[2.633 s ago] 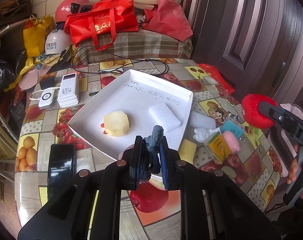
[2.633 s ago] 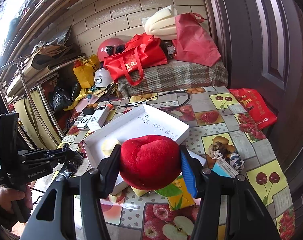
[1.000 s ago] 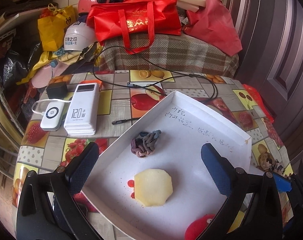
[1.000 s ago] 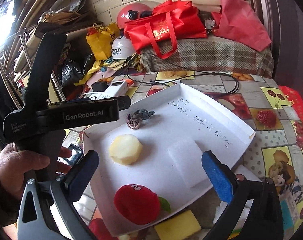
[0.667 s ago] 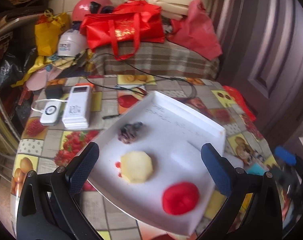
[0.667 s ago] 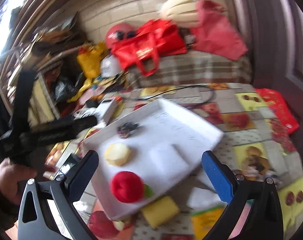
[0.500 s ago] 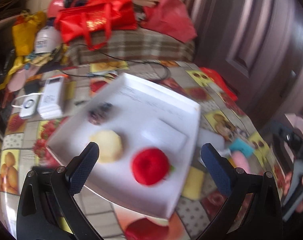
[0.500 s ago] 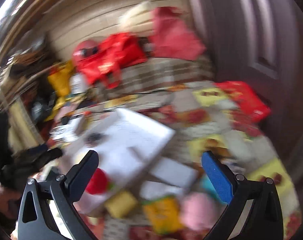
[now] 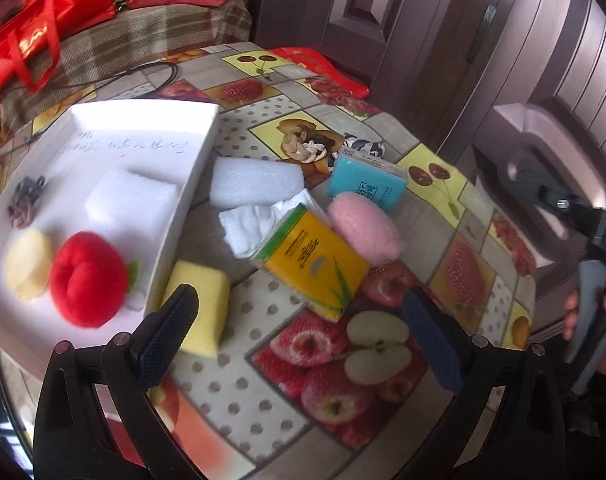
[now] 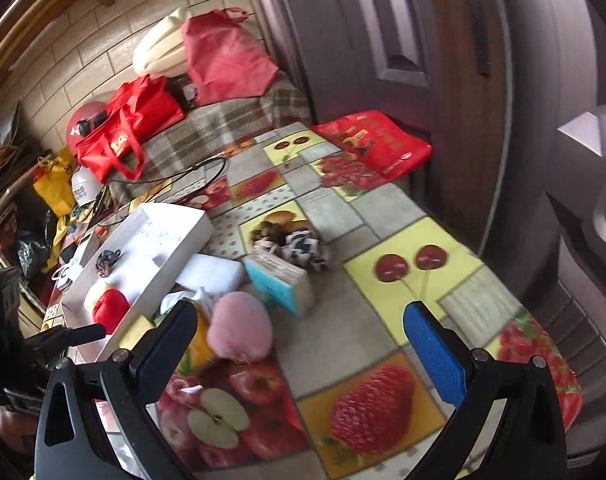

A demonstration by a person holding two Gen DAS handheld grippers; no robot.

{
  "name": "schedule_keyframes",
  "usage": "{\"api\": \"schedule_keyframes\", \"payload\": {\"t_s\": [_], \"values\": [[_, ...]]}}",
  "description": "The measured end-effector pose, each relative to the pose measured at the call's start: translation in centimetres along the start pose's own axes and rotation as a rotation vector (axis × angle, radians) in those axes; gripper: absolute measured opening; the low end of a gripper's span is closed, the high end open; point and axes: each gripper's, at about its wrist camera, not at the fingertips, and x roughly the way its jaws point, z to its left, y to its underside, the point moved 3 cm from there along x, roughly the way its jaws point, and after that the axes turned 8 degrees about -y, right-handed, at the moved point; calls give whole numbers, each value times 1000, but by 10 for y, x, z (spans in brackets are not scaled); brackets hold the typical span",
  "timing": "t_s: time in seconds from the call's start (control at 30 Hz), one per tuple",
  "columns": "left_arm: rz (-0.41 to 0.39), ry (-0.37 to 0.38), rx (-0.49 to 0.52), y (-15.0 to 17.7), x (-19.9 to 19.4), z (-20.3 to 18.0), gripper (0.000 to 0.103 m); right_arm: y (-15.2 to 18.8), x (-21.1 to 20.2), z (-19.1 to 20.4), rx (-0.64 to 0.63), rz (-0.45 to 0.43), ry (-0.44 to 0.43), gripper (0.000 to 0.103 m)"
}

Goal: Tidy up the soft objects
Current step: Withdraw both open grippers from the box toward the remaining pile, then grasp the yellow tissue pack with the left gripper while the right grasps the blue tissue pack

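Note:
A white tray (image 9: 199,152) holds a red plush apple (image 9: 87,279), a pale yellow sponge (image 9: 27,263), a white foam block (image 9: 131,202) and a dark hair tie (image 9: 23,204). On the table beside it lie a pink plush (image 9: 363,230), a yellow sponge (image 9: 205,308), a white foam bar (image 9: 257,181), a crumpled tissue (image 9: 255,226) and a braided tie (image 9: 303,146). My left gripper (image 9: 303,330) is open and empty above the table. My right gripper (image 10: 299,340) is open and empty, with the pink plush (image 10: 239,332) near its left finger.
A yellow tissue pack (image 9: 315,258) and a blue pack (image 9: 367,184) lie among the soft things. A patterned scrunchie (image 10: 305,250) sits behind the blue pack (image 10: 281,282). Red bags (image 10: 123,132) and a helmet stand at the back. A door (image 10: 403,40) is at the right.
Both grippers let go of the hair tie and the red plush apple, which now lie in the tray. Both open grippers swung right, toward the loose things on the table.

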Motion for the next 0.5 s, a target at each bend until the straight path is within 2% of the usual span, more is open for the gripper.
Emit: {"api": "schedule_keyframes", "payload": {"t_s": [0.13, 0.27, 0.3, 0.37, 0.5], "values": [[-18, -91, 162, -16, 25, -24, 103, 1, -11, -15, 16, -10, 4, 103], [17, -148, 275, -16, 50, -40, 102, 1, -13, -29, 17, 7, 3, 103], [29, -149, 283, -13, 54, -44, 101, 0, -11, -31, 10, 19, -2, 103], [42, -135, 282, -5, 56, -46, 80, -2, -5, -30, -10, 32, -15, 103], [68, -78, 248, 12, 49, -47, 79, -10, 19, -17, -110, 90, -54, 103]]}}
